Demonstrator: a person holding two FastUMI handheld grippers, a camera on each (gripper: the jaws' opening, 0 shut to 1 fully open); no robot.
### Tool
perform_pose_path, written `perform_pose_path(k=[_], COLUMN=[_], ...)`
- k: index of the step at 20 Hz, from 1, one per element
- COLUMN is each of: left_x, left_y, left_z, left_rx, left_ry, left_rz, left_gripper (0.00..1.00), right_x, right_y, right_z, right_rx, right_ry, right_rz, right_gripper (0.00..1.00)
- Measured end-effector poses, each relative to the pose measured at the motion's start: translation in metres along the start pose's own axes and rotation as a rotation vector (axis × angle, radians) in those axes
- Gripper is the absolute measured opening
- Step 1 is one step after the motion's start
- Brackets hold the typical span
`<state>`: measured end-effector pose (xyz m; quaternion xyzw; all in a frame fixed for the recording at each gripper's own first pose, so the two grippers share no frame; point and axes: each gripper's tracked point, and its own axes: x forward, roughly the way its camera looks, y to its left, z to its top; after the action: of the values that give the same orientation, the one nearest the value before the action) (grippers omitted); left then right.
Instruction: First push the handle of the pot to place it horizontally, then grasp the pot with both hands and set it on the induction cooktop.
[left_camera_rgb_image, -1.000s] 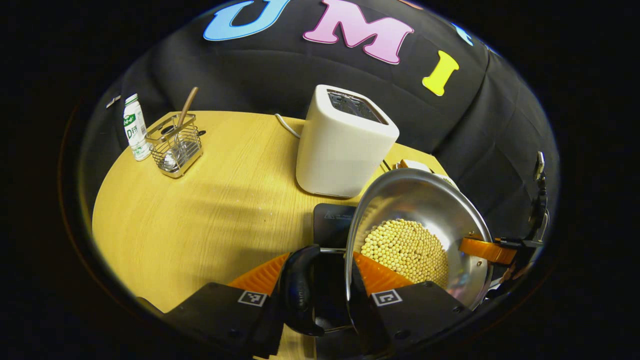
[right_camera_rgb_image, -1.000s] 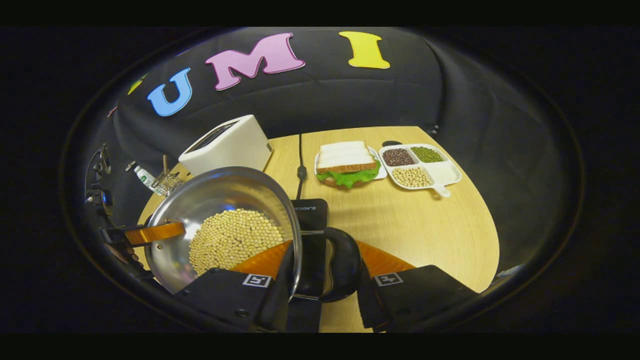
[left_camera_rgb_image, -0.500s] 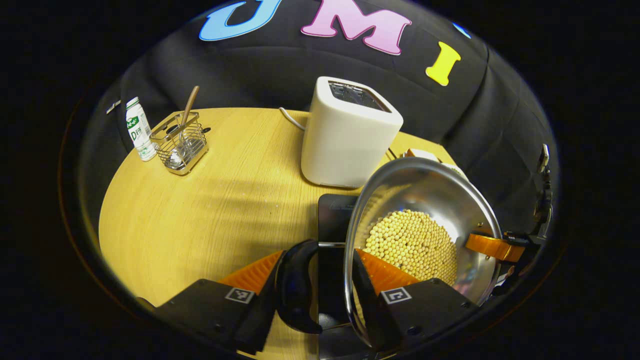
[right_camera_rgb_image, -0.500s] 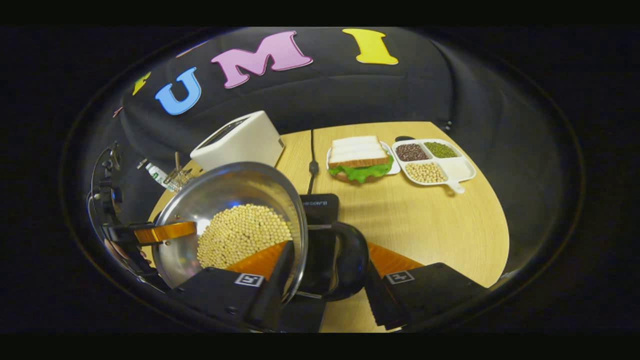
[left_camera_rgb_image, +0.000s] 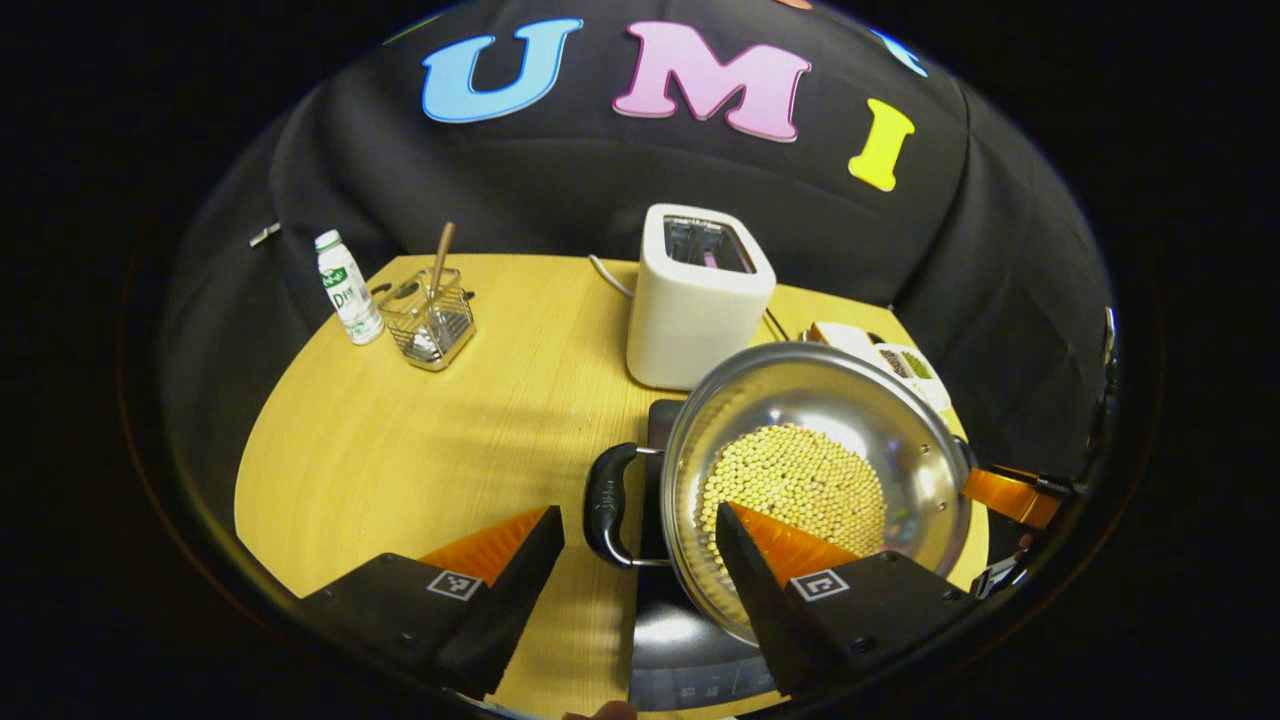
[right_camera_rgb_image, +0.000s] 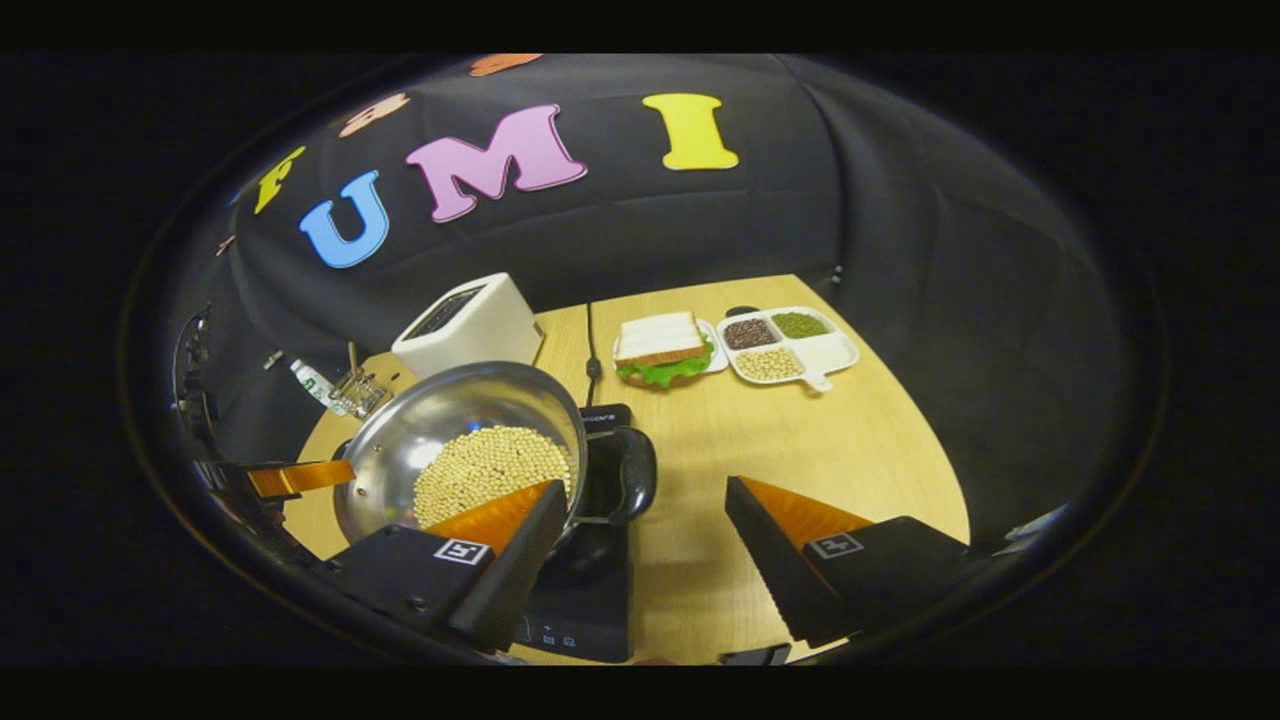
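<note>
Pot (left_camera_rgb_image: 815, 470), steel, shallow and wide, sits on the induction cooktop (left_camera_rgb_image: 680, 650), its floor covered by a bed of pale yellow beans (left_camera_rgb_image: 795, 485). Left loop handle (left_camera_rgb_image: 608, 505) juts out level from the pot's rim toward the open counter (left_camera_rgb_image: 420, 450); right loop handle (right_camera_rgb_image: 633, 472) does the same on the far side. Left tool (left_camera_rgb_image: 640, 540) is released, fingers spread wide: one finger off to the outside of the left handle, the other over the pot's rim, neither pressing anything. Right tool (right_camera_rgb_image: 640, 520) likewise spread and gripping nothing, one finger over the rim, the other well out over bare counter. Toaster (left_camera_rgb_image: 700, 295) stands just behind the pot. Handling judgement: stiff metal shell, polished and likely slick on the wall, so the rim is a poor hold; the dark handles are the proper purchase, one per tool. Bean load adds weight and will shift or spill if the pot tips, so any lift should stay level with both sides rising together. Pot looks seated, task near done.
</note>
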<state>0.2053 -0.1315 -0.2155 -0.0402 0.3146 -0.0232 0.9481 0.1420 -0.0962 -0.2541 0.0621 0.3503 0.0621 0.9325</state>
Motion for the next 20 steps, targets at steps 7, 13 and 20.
perform_pose_path(k=[7, 13, 20], left_x=[-0.125, -0.217, -0.29], left_y=[-0.003, 0.022, 0.053], left_z=[0.042, 0.062, 0.004], left_rx=[0.071, 0.021, 0.052], left_ry=[-0.282, -0.51, -0.535], left_rz=[0.007, 0.039, 0.126], left_gripper=[0.95, 0.95, 0.96], right_x=[-0.109, -0.198, -0.256], right_y=[0.002, 0.038, 0.067], right_z=[0.041, 0.073, 0.042], right_rx=[-0.087, -0.09, -0.101], right_ry=[-0.274, -0.52, -0.594], right_rz=[-0.057, -0.047, -0.049], right_gripper=[0.99, 0.98, 0.99])
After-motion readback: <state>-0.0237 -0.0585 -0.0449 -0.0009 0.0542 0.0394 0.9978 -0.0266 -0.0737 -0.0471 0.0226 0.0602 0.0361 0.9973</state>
